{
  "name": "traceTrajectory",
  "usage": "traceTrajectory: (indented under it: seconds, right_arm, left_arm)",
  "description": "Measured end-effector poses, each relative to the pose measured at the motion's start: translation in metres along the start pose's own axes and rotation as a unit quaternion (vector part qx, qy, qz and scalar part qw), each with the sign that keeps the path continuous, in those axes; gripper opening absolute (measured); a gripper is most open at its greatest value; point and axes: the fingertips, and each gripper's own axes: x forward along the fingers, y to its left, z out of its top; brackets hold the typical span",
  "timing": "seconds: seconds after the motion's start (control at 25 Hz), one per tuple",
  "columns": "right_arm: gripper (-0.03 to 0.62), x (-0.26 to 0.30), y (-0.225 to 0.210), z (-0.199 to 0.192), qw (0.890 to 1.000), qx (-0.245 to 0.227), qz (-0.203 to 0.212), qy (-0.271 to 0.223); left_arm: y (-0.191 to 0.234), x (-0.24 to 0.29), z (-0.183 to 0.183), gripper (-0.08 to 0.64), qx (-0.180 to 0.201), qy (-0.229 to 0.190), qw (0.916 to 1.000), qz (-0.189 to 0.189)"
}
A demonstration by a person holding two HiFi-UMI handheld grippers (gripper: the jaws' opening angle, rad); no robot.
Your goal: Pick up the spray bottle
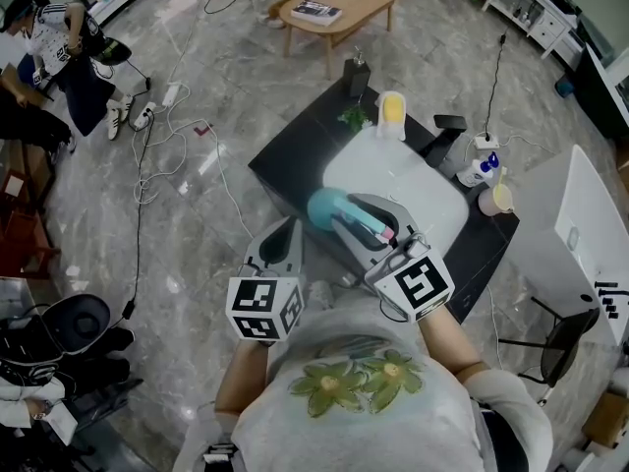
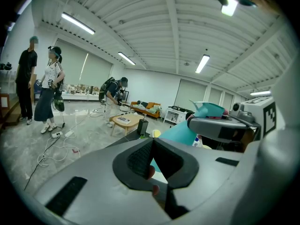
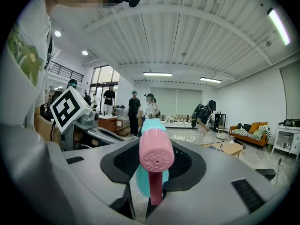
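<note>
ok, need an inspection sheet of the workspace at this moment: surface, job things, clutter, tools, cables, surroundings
Surface: black table with a white mat on it.
Job's things: teal spray bottle with a pink nozzle, gripped in the right tool.
Clutter: black pump bottle, yellow-topped cup and white-and-blue bottle along the table's edges.
Grippers: right tool shut on the spray bottle; left tool shut, with nothing in it.
Cables: loose cables and a power strip on the floor at left.
Surroundings: wooden coffee table beyond; people at far left.
</note>
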Motion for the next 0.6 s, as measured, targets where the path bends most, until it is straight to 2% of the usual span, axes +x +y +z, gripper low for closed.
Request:
traceTrajectory:
  seconds: [0.36, 0.6]
  right_arm:
    - [0.138, -0.003, 0.001, 0.0, 1.0, -0.003, -0.005, -0.002]
    - [0.138, -0.007, -0.003, -0.008, 1.0, -0.01, -0.015, 0.016]
  left_arm:
    - [-0.005, 0.0, 0.003, 0.009, 0.003, -0.004, 1.0, -0.005]
    - [-0.007, -0.001, 0.002, 0.009, 0.004, -0.004, 1.0, -0.006]
